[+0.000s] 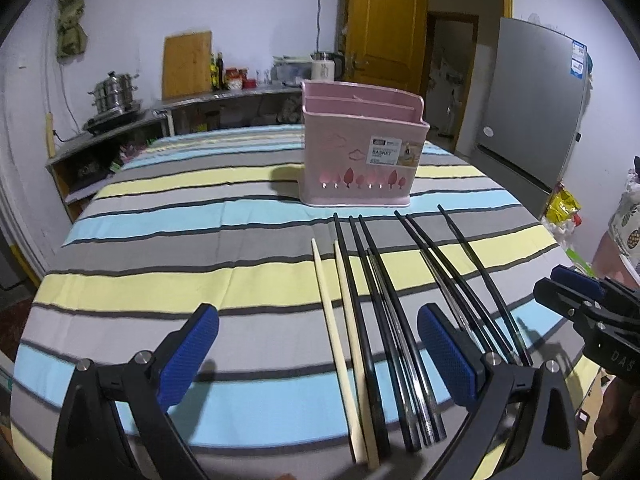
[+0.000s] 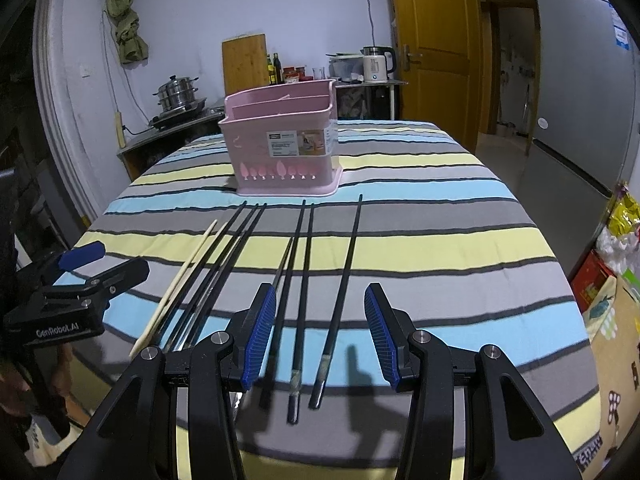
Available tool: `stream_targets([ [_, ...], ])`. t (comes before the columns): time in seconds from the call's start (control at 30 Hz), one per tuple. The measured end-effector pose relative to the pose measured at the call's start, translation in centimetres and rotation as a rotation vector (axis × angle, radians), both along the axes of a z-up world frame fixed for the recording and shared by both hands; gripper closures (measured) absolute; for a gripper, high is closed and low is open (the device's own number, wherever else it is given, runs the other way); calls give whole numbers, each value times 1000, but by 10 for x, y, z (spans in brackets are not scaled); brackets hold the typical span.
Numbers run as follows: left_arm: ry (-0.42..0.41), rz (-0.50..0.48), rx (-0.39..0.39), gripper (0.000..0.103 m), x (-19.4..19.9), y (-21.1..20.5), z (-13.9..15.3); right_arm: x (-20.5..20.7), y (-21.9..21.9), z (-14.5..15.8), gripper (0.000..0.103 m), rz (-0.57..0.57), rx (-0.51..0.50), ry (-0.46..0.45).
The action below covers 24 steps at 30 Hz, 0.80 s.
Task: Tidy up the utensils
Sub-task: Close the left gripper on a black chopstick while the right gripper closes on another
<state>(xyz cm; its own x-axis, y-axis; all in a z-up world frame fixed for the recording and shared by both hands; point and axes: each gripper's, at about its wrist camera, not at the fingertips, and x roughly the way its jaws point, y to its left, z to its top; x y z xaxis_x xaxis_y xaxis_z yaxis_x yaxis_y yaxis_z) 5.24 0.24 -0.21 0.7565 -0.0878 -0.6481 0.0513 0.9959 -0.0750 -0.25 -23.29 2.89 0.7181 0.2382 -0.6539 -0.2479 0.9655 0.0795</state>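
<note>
Blue-padded left gripper (image 1: 318, 354): hovering spread over pale chopsticks (image 1: 340, 344) near the table's (image 1: 160, 240) front edge.
Right gripper (image 2: 320, 334): hovering level, spread above black chopsticks (image 2: 340, 280).

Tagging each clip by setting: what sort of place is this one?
Most likely a home kitchen with a dining table. A steamer pot sits on a stove, a fridge stands at the right, and oil bottles and a kettle line the counter.

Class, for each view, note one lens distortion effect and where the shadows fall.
Left wrist view: black chopsticks bow into curves; the pink basket shades the cloth to its left. Right wrist view: tablecloth stripes arc; shadows fall beneath the right gripper.
</note>
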Motion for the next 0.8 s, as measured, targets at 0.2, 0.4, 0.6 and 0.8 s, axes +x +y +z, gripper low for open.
stream_targets([
  [0.2,68,-35,4,18,35,1,-3,29,-4,-5,56,-8,-2,35],
  [0.4,142,-53,-21,35,74,3,-6,59,-4,-13,56,-9,-15,74],
  [0.6,216,-78,-67,54,110,1,-15,92,-7,-19,57,-17,-8,120],
  [0.8,271,-116,-87,69,128,-8,-26,123,-7,-29,66,-12,-13,174],
])
